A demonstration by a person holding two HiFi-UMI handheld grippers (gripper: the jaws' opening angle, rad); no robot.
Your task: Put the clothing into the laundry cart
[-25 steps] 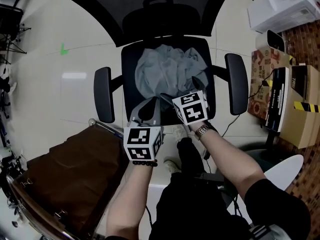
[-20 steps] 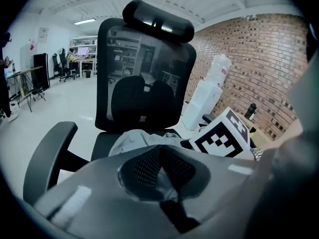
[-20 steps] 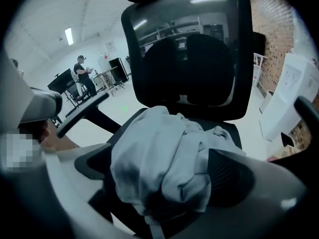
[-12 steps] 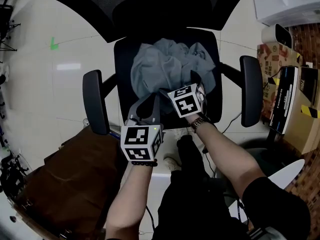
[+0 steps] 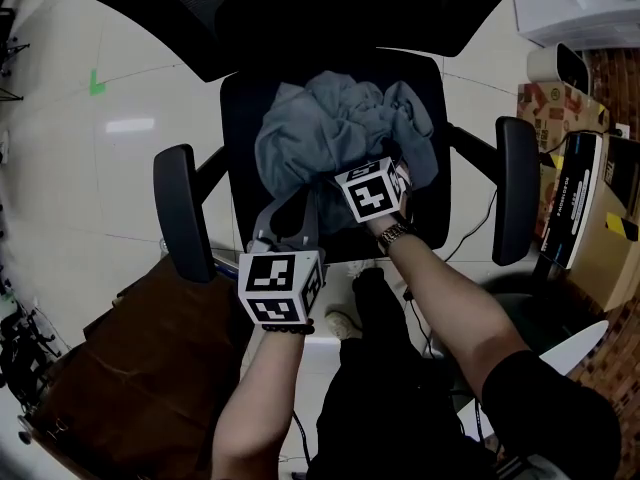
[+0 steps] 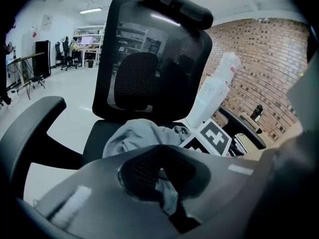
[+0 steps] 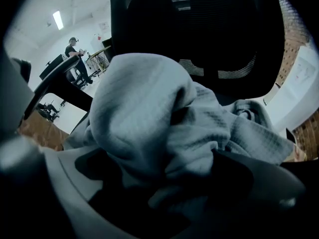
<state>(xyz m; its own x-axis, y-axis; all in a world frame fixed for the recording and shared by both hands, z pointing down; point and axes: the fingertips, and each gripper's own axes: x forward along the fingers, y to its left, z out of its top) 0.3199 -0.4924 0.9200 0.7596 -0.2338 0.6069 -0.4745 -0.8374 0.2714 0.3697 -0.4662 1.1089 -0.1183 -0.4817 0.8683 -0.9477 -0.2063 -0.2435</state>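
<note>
Seen from above, a black office chair point(image 5: 238, 98) stands on a pale tiled floor point(image 5: 90, 188). A crumpled grey garment point(image 5: 330, 128) is heaped on its seat, at 12 o'clock from the person's forearms.

The right hand-held gripper point(image 5: 392, 173) is pushed into the garment's near edge, toward 4 o'clock on the heap. Its own view shows a thick fold of the garment point(image 7: 149, 113) bunched between the jaws, which pinch it; the right hand-held gripper point(image 7: 164, 183) is otherwise buried in cloth.

The left hand-held gripper point(image 5: 290, 213) sits at 7 o'clock from the garment, over the seat's front edge. In its view the left hand-held gripper point(image 6: 162, 153) has its jaws pressed together at the tips. A strip of the garment point(image 6: 134, 136) shows through the opening behind them, and whether any cloth is caught there is unclear. The chair back point(image 6: 149, 59) rises beyond.

The cart point(image 5: 130, 368), lined in brown fabric, stands at 8 o'clock, beside the person's left arm and apart from the garment.
</note>
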